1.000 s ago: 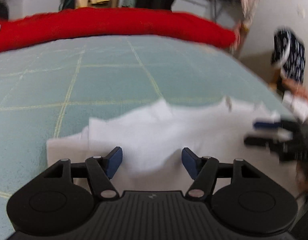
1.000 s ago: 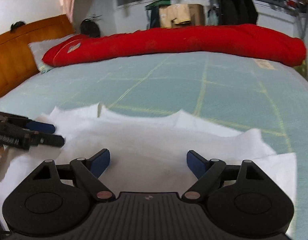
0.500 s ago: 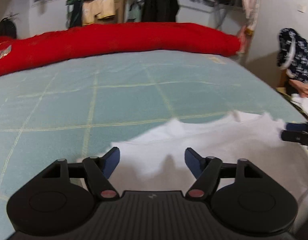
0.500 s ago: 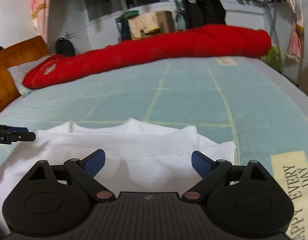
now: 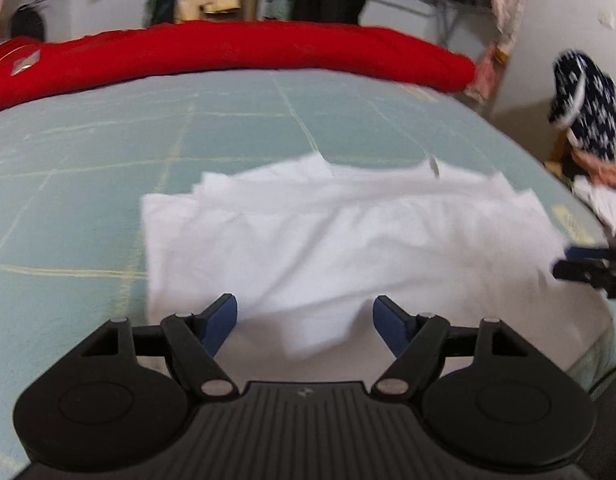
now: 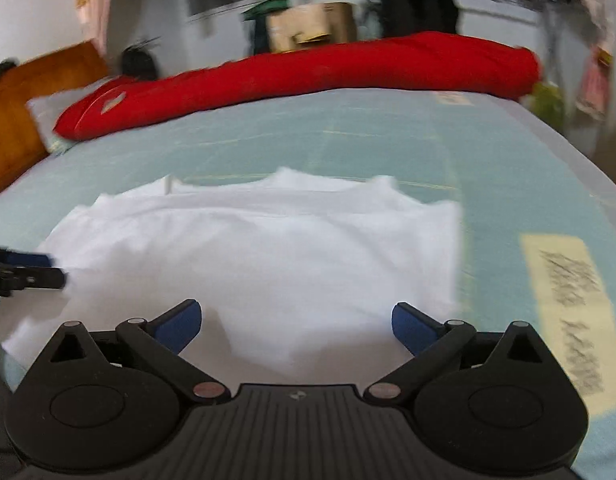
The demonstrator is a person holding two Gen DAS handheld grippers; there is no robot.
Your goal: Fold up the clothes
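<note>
Nearest the cameras, the left gripper (image 5: 305,322) stood released, its blue pads apart with nothing pinched between them. The right gripper (image 6: 296,328) was opening wider, likewise empty. Just beyond both lay the white garment (image 5: 328,236), folded flat in layers on the pale green bedsheet (image 5: 88,160). Farther off, a red quilt (image 6: 308,72) stretched across the bed's far edge.

A pale yellow patch (image 6: 564,312) printed on the light green bedsheet (image 6: 388,140) carries dark lettering, but motion blur smears it past reading. A small emblem on the red duvet (image 6: 308,72) is also illegible.
</note>
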